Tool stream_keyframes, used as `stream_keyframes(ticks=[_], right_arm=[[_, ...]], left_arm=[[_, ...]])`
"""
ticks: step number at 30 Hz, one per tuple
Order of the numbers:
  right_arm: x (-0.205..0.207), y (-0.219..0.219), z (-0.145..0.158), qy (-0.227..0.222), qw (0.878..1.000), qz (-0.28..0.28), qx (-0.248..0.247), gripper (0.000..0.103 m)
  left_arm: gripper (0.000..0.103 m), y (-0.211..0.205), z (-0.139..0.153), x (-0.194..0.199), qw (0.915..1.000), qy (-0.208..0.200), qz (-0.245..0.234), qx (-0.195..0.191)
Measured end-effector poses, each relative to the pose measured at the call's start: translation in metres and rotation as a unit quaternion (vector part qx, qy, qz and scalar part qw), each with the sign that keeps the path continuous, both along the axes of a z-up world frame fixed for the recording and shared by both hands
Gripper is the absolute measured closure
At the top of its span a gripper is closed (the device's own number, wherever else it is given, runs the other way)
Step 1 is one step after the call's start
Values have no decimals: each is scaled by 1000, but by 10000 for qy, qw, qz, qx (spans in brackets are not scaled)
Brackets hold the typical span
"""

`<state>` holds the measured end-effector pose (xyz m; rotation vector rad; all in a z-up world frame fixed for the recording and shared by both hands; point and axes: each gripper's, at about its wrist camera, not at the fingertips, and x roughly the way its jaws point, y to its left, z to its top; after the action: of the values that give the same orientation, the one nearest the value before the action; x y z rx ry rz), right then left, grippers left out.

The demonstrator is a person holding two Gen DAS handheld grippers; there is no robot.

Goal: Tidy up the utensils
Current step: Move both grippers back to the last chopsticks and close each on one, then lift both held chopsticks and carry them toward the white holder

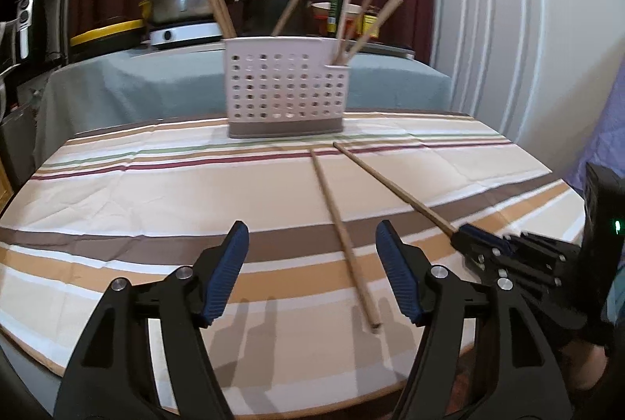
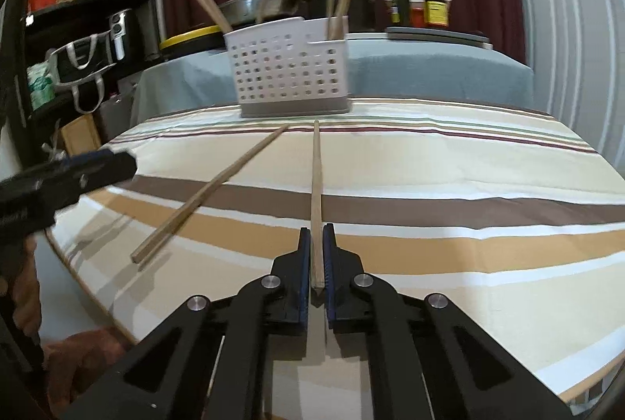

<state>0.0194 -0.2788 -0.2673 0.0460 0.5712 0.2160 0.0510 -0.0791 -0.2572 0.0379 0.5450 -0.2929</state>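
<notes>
Two chopsticks ahead: one chopstick [image 2: 316, 193] pinched flat in right hand-held gripper [image 2: 317, 256], other chopstick [image 1: 343, 240] lying between spread left hand-held gripper [image 1: 312, 271] fingers.

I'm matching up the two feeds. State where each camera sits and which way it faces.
Left wrist: behind the open left gripper, facing the white utensil caddy; right gripper at right.
Right wrist: behind the right gripper, shut on a chopstick, facing the caddy; left gripper and a hand at left.
Shared: caddy, loose chopstick, striped tablecloth.
</notes>
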Motion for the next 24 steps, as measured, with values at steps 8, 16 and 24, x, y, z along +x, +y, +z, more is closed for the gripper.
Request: stream_keyframes(ticks=[8,16,24], right_arm=[[0,-13,-2,-25,9999,-139,82,96],[1,-13,-2,-44,9999,-132,102,96],[1,-8,1,-74,9999,-89,15,96]], left_arm=[[40,-25,-23,0,9993,232,-242,191],[76,-23,-39,4,9985,479,-171,223],[96,-2,-37,9,9985,540,-21,19]])
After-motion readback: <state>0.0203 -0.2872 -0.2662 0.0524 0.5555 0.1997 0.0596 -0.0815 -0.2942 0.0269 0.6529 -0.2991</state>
